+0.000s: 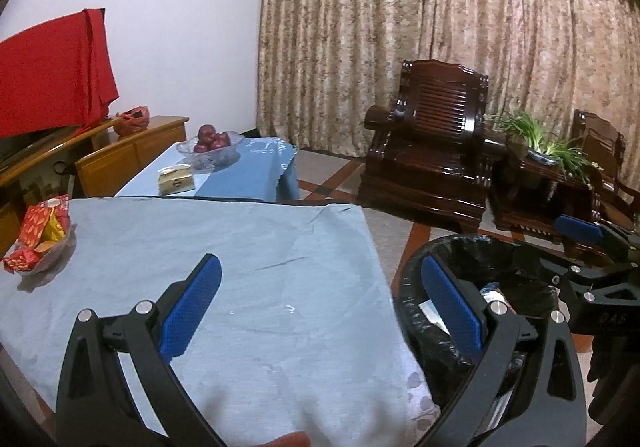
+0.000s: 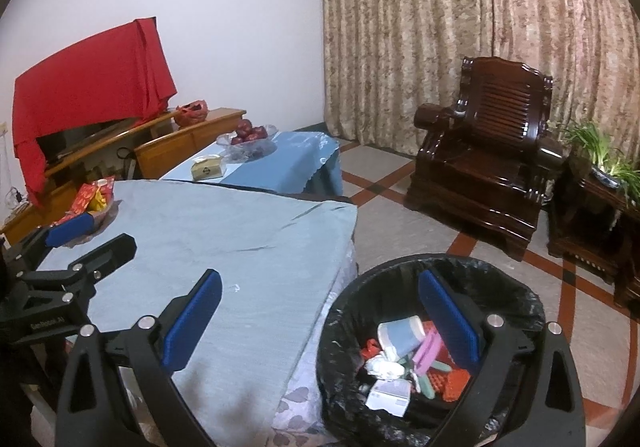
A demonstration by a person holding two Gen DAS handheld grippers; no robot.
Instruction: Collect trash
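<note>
A black-lined trash bin (image 2: 344, 331) stands on the floor right of the table; it holds a paper cup (image 2: 400, 335), crumpled paper, a small box and pink and red wrappers. The bin also shows in the left wrist view (image 1: 416, 287). My left gripper (image 1: 320, 299) is open and empty above the table's right part. My right gripper (image 2: 320, 307) is open and empty, straddling the table edge and the bin. The right gripper shows in the left wrist view (image 1: 592, 247) beyond the bin. The left gripper shows in the right wrist view (image 2: 88, 239) at left.
The table has a light blue cloth (image 1: 240, 247). A glass dish of red and yellow snack packets (image 1: 40, 239) sits at its far left. Behind is a low table with a tissue box (image 1: 176, 179) and an apple bowl (image 1: 210, 145). Dark wooden armchairs (image 1: 432, 155) stand right.
</note>
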